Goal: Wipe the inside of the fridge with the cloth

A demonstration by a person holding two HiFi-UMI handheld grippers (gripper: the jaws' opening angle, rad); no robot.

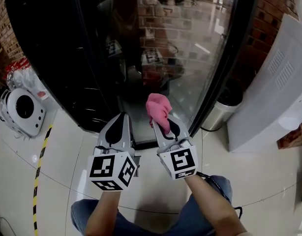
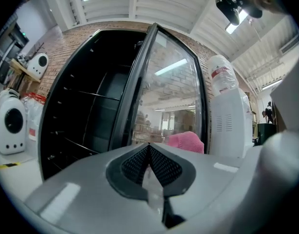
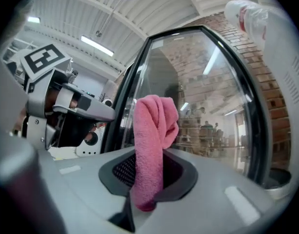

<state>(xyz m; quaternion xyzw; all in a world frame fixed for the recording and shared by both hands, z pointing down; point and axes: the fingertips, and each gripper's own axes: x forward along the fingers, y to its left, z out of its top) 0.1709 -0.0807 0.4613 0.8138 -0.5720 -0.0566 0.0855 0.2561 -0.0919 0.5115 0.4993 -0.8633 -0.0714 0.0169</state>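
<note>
— Where's the cloth (image 1: 158, 109)?
— Between the fingers (image 1: 173, 130) of the right gripper (image 1: 163, 126), before the open door (image 1: 190, 58) of the fridge (image 1: 57, 58) (left gripper (image 1: 119, 127) just beside, leftward).
— And the bin (image 1: 221, 113)?
— On the floor (image 1: 249, 181), right of that door.

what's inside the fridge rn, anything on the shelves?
The fridge shows dark wire shelves, nothing visible on them. Its bottom is covered by the left gripper and cannot be seen.
</note>
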